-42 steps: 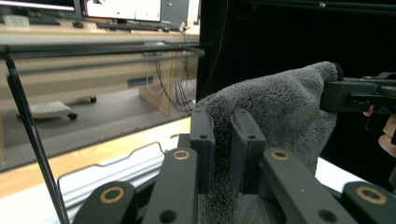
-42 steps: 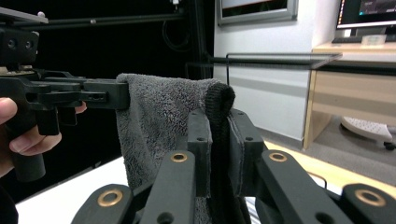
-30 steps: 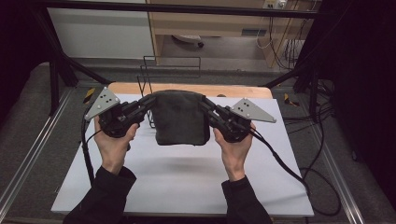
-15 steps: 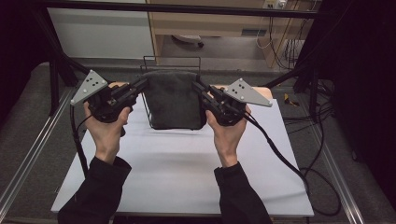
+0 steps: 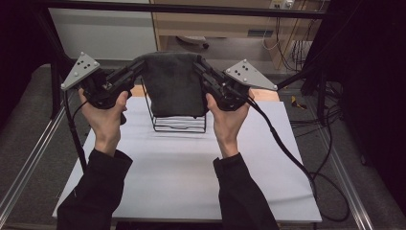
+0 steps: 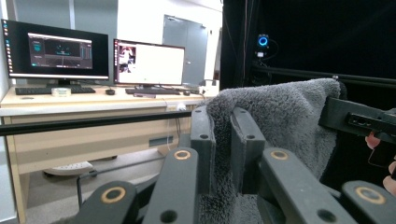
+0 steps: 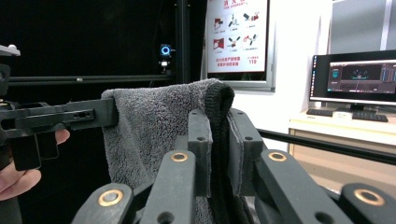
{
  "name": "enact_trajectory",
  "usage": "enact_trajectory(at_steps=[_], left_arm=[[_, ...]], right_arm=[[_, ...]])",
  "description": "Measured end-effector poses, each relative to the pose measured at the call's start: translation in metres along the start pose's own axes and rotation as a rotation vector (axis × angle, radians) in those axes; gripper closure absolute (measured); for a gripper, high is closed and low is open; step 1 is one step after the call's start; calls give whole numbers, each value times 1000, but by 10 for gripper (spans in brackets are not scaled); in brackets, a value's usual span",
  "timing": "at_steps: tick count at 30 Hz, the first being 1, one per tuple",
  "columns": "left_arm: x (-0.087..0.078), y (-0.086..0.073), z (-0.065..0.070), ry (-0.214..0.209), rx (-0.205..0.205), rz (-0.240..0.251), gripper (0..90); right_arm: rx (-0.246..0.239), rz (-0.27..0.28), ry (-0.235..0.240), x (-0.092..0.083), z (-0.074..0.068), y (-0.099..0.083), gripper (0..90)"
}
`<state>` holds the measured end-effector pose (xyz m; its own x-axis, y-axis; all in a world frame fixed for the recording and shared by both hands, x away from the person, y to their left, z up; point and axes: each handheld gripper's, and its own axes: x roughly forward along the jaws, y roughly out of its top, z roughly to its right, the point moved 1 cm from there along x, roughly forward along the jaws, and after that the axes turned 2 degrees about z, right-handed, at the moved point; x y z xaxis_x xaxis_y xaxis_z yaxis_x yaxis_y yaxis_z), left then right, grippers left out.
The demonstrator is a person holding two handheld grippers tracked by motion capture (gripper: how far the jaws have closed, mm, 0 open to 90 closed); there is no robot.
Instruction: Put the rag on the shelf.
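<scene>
A dark grey folded towel point(image 5: 173, 86) hangs in the air above the white table point(image 5: 182, 167), stretched between both grippers. My left gripper point(image 5: 140, 64) is shut on the towel's upper left corner, and my right gripper point(image 5: 197, 63) is shut on its upper right corner. In the left gripper view the fluffy towel point(image 6: 280, 116) is pinched between my left gripper's point(image 6: 223, 135) two black jaws. The right gripper view shows the towel point(image 7: 159, 126) and its darker hem clamped in my right gripper point(image 7: 218, 135). A black wire rack point(image 5: 178, 120) stands on the table behind and below the towel, partly hidden by it.
A wooden desk point(image 6: 70, 135) with two monitors point(image 6: 148, 63) stands beyond the table. Black frame bars point(image 5: 191, 7) run along the far side. Cables point(image 5: 287, 153) trail from my right gripper across the table's right edge. Metal rails point(image 5: 28, 163) flank the table.
Both hands have lifted the towel off the table and carried it farther away, so it now hangs above and in front of the wire rack.
</scene>
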<state>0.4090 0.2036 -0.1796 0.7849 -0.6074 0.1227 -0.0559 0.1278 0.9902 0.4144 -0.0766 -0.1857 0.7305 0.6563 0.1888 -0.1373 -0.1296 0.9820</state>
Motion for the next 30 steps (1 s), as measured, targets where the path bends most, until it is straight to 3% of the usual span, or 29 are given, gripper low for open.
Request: enact_trajectory(at_steps=[18, 24, 30], left_arm=[[22, 41, -15, 28, 9, 35, 810], [29, 55, -21, 43, -2, 58, 810], [34, 66, -27, 47, -16, 79, 810]], right_arm=[[-5, 42, -9, 32, 11, 34, 816], [5, 66, -4, 43, 11, 44, 816], [-15, 77, -6, 54, 15, 56, 816]])
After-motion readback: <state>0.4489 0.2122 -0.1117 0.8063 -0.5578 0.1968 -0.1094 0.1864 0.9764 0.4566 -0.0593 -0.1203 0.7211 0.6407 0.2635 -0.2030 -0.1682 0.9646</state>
